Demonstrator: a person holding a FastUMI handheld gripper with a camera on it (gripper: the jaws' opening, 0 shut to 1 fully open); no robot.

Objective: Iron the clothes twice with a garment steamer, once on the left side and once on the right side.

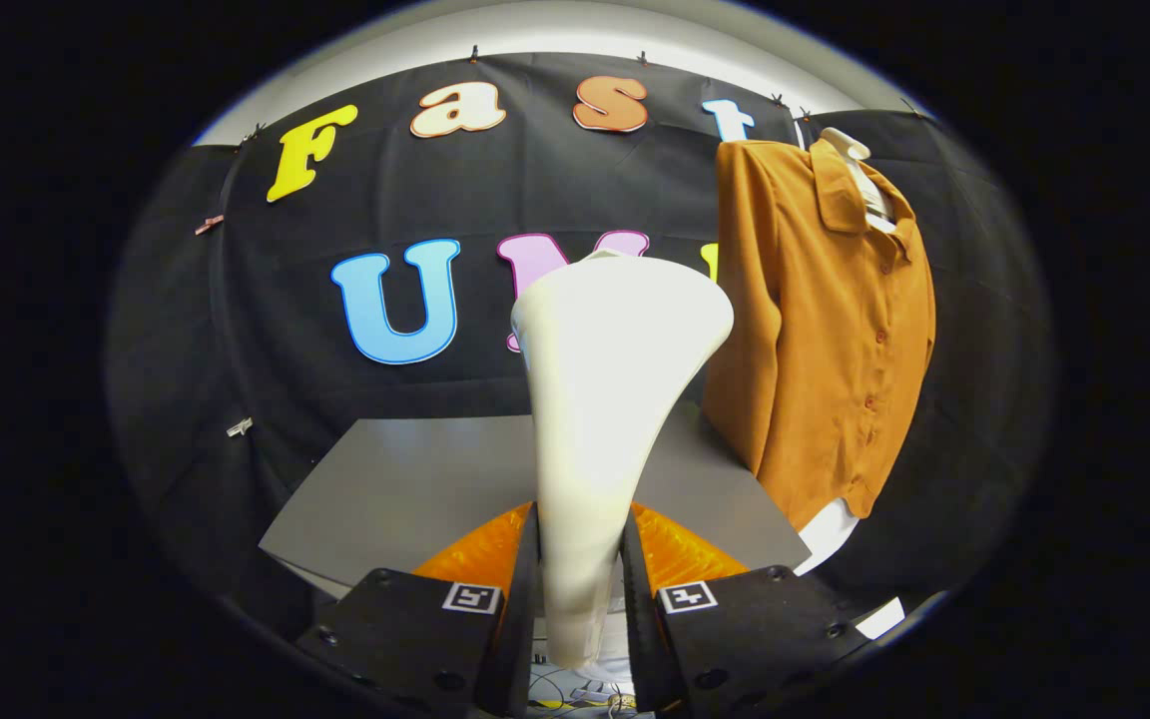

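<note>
Gripper view: the gripper (580,569) pinches the garment steamer (605,399) by its narrow handle, both fingers pressing it. Its smooth, glossy, cream head flares upward. The rust-brown buttoned shirt (835,330), soft and matte, hangs at two o'clock over a grey table (405,489). Best swing right, meet the fabric squarely, then stroke slowly downward.

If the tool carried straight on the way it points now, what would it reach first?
Probably the black cloth wall beyond the grey table. The tool is shut on the steamer, and the brown shirt hangs off to the right. Depth is unclear.
</note>
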